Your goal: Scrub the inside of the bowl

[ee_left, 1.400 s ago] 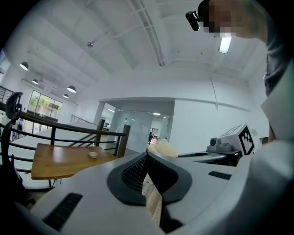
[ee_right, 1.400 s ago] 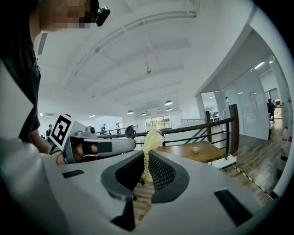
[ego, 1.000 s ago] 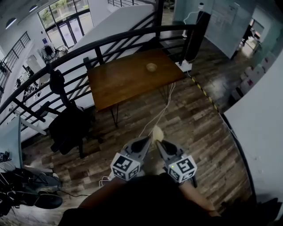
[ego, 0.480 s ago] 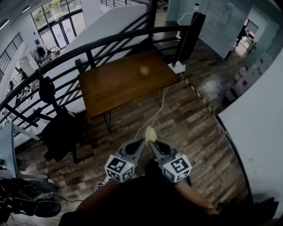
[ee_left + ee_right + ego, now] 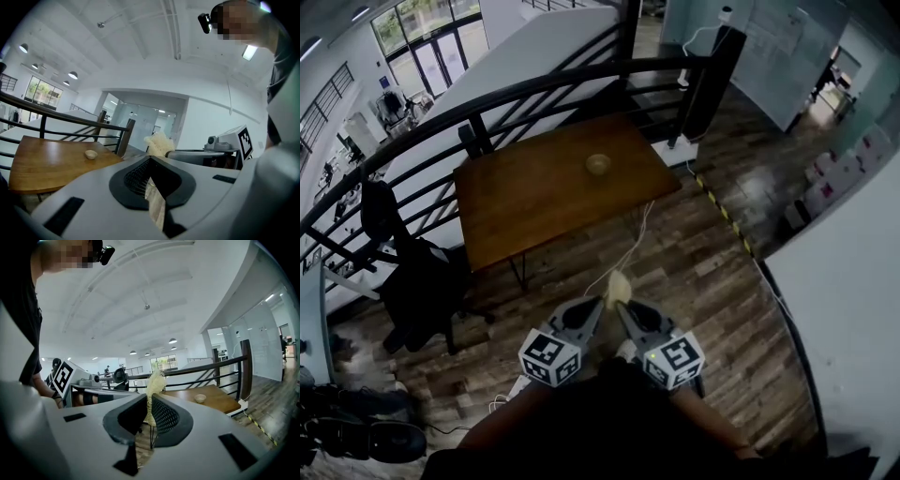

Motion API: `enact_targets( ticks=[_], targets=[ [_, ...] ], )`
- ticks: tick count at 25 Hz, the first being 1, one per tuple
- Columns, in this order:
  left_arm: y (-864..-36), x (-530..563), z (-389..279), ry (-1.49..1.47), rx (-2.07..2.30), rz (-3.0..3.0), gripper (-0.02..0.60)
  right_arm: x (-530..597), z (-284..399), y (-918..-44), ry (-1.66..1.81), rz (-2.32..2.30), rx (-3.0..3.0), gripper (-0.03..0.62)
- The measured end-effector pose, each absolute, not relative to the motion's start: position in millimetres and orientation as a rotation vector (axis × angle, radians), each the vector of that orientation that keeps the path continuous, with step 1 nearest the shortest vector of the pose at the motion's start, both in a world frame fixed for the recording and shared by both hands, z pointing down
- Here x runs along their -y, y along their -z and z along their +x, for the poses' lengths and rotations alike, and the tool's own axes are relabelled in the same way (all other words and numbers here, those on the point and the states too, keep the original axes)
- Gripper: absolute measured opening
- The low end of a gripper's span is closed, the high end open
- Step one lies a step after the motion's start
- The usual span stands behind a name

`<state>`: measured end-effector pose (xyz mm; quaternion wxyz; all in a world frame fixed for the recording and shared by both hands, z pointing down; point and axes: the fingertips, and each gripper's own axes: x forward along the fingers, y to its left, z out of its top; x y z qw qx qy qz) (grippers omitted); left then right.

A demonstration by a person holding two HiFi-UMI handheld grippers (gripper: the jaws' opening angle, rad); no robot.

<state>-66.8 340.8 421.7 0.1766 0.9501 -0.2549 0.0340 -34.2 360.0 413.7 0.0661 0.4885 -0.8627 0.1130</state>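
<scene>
A small tan bowl (image 5: 598, 164) stands on the far half of a brown wooden table (image 5: 534, 197), well ahead of both grippers. It also shows as the bowl (image 5: 91, 154) in the left gripper view and the bowl (image 5: 200, 398) in the right gripper view. My right gripper (image 5: 620, 305) is shut on a pale yellow fibrous scrubber (image 5: 619, 284), whose tuft (image 5: 154, 380) sticks up past the jaws. My left gripper (image 5: 594, 307) is beside it, shut and empty. Both are held over the wooden floor, short of the table.
A black curved railing (image 5: 487, 103) runs behind the table, with a black post (image 5: 708, 84) at its right corner. A chair draped with dark clothing (image 5: 417, 281) stands left of the table. A white cable (image 5: 623, 253) trails across the floor from under it.
Both grippers have travelled forward toward the table, side by side. The table and bowl now sit lower and further left in the head view. The scrubber stays in the right gripper.
</scene>
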Motion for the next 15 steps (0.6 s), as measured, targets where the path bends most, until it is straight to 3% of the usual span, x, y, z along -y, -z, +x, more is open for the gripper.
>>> enact_targets(
  ticks=[15],
  targets=[
    [-407, -248, 91, -0.096, 0.772, 2.687, -0.003, -264, 126, -399, -0.289, 1.445, 2.641, 0.037]
  ],
)
